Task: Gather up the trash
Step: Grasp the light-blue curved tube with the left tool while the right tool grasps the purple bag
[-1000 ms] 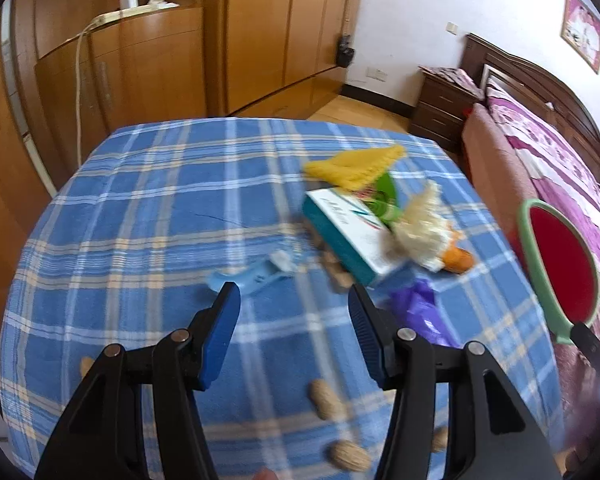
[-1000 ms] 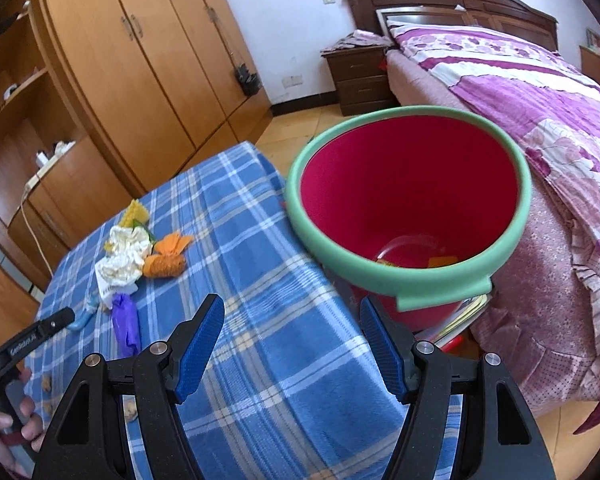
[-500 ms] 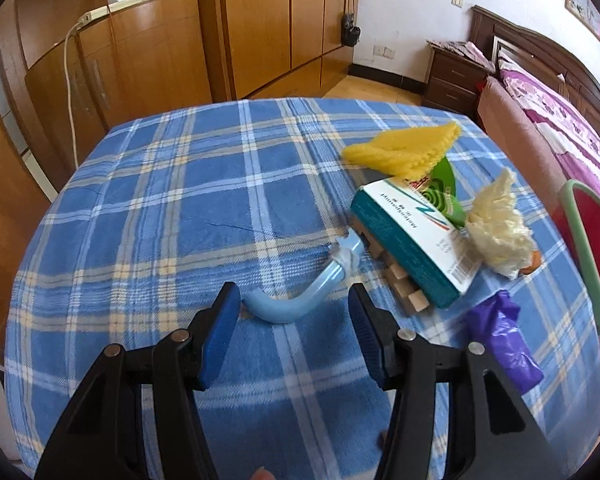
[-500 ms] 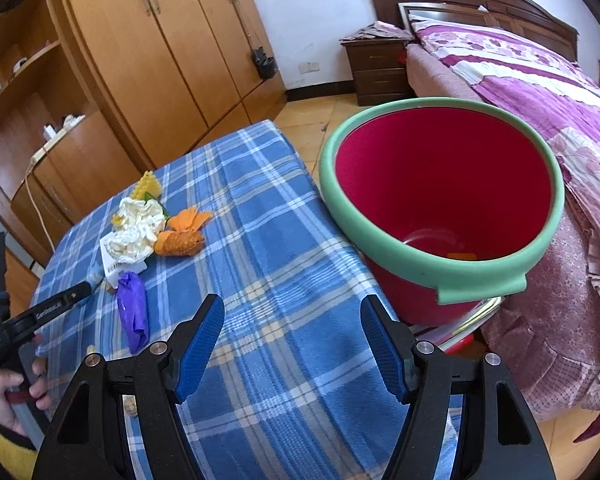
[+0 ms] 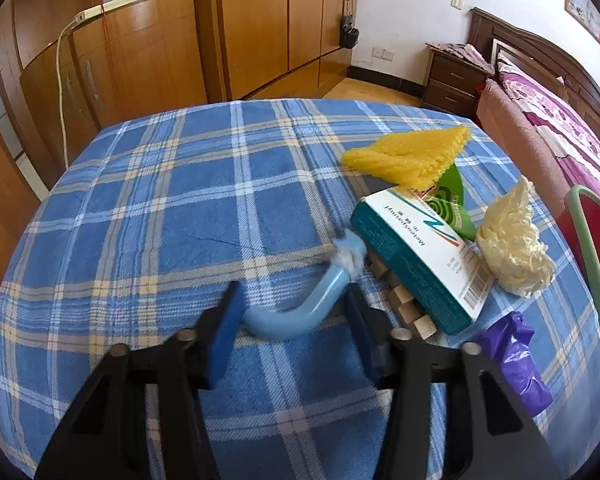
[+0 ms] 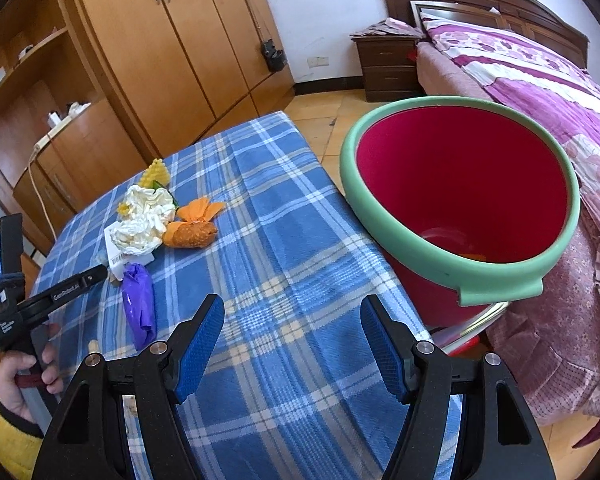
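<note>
A curved light-blue plastic piece [image 5: 300, 312] lies on the blue plaid tablecloth [image 5: 172, 208], its lower end between the open fingers of my left gripper [image 5: 294, 314]. Beside it lie a teal and white box [image 5: 416, 268], small wooden blocks [image 5: 408, 308], yellow foam net [image 5: 412, 154], a green wrapper [image 5: 452, 196], crumpled cream plastic [image 5: 512, 248] and a purple wrapper [image 5: 516, 356]. My right gripper [image 6: 292, 328] is open and empty above the table's near edge. The red bucket with a green rim [image 6: 452, 184] stands right of the table. An orange peel [image 6: 192, 232] lies by the pile.
Wooden wardrobes [image 5: 260, 24] stand behind the table. A bed with purple bedding [image 6: 540, 80] and a nightstand [image 6: 388, 68] are at the right. The left gripper's body and the hand holding it [image 6: 20, 364] show at the left of the right wrist view.
My left gripper has moved forward over the table until the blue plastic piece lies between its fingers. My right gripper has drifted left, so the bucket sits further right in its view.
</note>
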`<state>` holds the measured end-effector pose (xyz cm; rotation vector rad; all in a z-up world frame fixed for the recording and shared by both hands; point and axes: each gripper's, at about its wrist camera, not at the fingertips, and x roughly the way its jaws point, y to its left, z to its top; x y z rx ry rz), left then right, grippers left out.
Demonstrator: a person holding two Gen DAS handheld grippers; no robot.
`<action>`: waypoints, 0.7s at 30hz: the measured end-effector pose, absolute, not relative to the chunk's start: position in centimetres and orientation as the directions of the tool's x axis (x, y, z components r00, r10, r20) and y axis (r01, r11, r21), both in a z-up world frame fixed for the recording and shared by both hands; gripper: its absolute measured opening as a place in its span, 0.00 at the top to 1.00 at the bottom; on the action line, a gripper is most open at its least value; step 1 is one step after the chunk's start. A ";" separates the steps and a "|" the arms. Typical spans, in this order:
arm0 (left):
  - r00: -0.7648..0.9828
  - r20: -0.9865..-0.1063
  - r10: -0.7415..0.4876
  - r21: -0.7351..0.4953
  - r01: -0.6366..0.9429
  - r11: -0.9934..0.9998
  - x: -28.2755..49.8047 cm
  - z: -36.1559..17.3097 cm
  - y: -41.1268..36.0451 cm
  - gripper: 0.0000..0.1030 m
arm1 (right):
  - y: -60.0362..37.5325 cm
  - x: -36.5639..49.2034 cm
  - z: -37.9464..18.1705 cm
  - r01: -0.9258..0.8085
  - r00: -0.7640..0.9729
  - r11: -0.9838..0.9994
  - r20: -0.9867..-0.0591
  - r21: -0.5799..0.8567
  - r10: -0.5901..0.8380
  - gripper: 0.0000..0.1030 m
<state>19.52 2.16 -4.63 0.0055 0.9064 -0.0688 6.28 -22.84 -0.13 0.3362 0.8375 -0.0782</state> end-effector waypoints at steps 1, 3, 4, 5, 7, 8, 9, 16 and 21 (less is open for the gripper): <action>0.614 -0.787 -0.066 -0.030 0.068 0.997 19.5 -4.6 2.1 0.52 | -22.7 6.4 -0.1 0.195 0.670 0.945 -0.740 0.261 0.066 0.30; 0.616 -0.784 -0.075 -0.035 0.077 0.996 19.2 -4.5 2.0 0.53 | -22.4 6.5 0.0 0.184 0.671 0.948 -0.738 0.259 0.071 0.30; 0.617 -0.783 -0.080 -0.039 0.080 0.996 19.0 -4.5 2.0 0.54 | -22.2 6.6 0.1 0.178 0.671 0.950 -0.738 0.257 0.074 0.30; 0.619 -0.781 -0.089 -0.048 0.082 0.995 18.7 -4.4 2.0 0.55 | -22.0 6.7 0.1 0.174 0.671 0.951 -0.737 0.256 0.076 0.30; 0.618 -0.779 -0.104 -0.069 0.082 0.994 18.2 -4.3 2.1 0.55 | -21.6 6.8 0.2 0.163 0.673 0.953 -0.735 0.254 0.081 0.30; 0.620 -0.776 -0.114 -0.083 0.079 0.993 17.8 -4.1 2.3 0.55 | -21.4 7.0 0.3 0.156 0.674 0.955 -0.734 0.253 0.085 0.30; 0.622 -0.774 -0.121 -0.095 0.075 0.993 17.4 -4.0 2.4 0.55 | -21.2 7.1 0.4 0.150 0.675 0.956 -0.733 0.253 0.088 0.30; 0.623 -0.774 -0.113 -0.137 0.009 0.990 15.4 -3.3 3.4 0.55 | -19.0 8.0 0.8 0.076 0.672 0.963 -0.727 0.259 0.143 0.30; 0.620 -0.778 -0.104 -0.149 -0.021 0.989 14.4 -3.5 4.0 0.55 | -17.0 8.6 0.4 0.011 0.651 0.964 -0.734 0.265 0.194 0.30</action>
